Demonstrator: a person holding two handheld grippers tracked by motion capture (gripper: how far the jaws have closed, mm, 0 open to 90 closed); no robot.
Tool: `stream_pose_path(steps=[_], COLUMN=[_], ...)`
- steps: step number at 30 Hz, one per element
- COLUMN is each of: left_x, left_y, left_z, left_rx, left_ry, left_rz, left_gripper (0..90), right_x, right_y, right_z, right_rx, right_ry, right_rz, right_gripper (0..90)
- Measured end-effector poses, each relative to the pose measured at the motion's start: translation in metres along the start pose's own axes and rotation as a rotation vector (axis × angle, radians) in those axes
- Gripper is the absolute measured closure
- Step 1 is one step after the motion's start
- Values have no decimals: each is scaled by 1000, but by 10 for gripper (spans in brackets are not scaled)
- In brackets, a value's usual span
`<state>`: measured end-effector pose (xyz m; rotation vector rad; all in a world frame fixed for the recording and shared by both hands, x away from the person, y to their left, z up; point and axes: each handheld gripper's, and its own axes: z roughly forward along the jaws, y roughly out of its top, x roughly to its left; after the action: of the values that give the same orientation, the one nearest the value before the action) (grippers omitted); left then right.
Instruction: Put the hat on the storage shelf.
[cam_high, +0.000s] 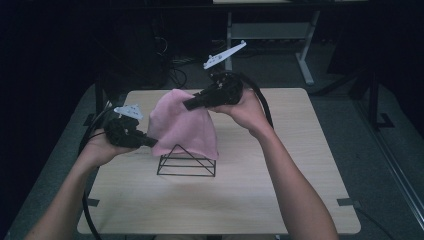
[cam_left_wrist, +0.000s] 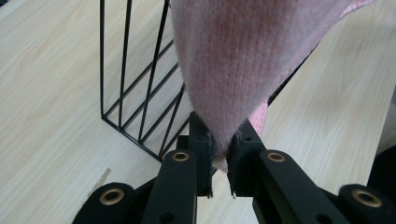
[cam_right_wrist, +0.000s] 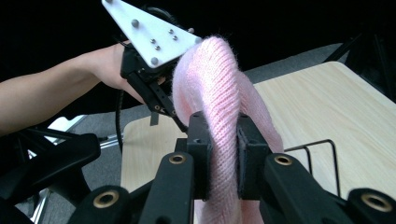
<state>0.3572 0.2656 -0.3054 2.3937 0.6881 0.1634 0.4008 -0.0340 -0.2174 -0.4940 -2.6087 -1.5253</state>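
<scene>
Dim room, wooden table (cam_high: 300, 150), grey floor (cam_high: 350, 125)

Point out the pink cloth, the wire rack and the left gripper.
pink cloth (cam_high: 182, 125), high view, middle of the draped face.
wire rack (cam_high: 186, 167), high view, black base frame.
left gripper (cam_left_wrist: 221, 151), left gripper view, between jaw tips clamping the cloth.

place: lab | cues: dark room, bare wooden table (cam_high: 300, 200), desk frame (cam_high: 305, 60) behind (cables on floor)

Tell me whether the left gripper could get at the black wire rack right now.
Probably not as things stand. The left gripper is shut on a corner of the pink cloth, which drapes over the wire rack. It sits close beside the rack, but would have to let go first.
</scene>
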Motion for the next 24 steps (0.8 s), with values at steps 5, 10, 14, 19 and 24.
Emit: stream_pose_path(steps=[5, 10, 14, 19, 24], left_x=[1, 1, 1, 0, -1], left_y=[-7, -11, -15, -17, -21], left_z=[5, 11, 14, 21, 28], left_rx=[11, 27, 40, 69, 75], left_ry=[1, 9, 14, 28, 24], left_rz=[-10, -14, -9, -4, -8], left_gripper=[820, 820, 820, 823, 822], right_x=[3, 2, 1, 0, -1], right_y=[-3, -10, -15, -23, -32], right_z=[7, 14, 17, 21, 24], right_rx=[10, 23, 31, 45, 47], right_ry=[15, 31, 41, 53, 62], right_rz=[-4, 9, 14, 25, 28], right_gripper=[776, 768, 761, 750, 745])
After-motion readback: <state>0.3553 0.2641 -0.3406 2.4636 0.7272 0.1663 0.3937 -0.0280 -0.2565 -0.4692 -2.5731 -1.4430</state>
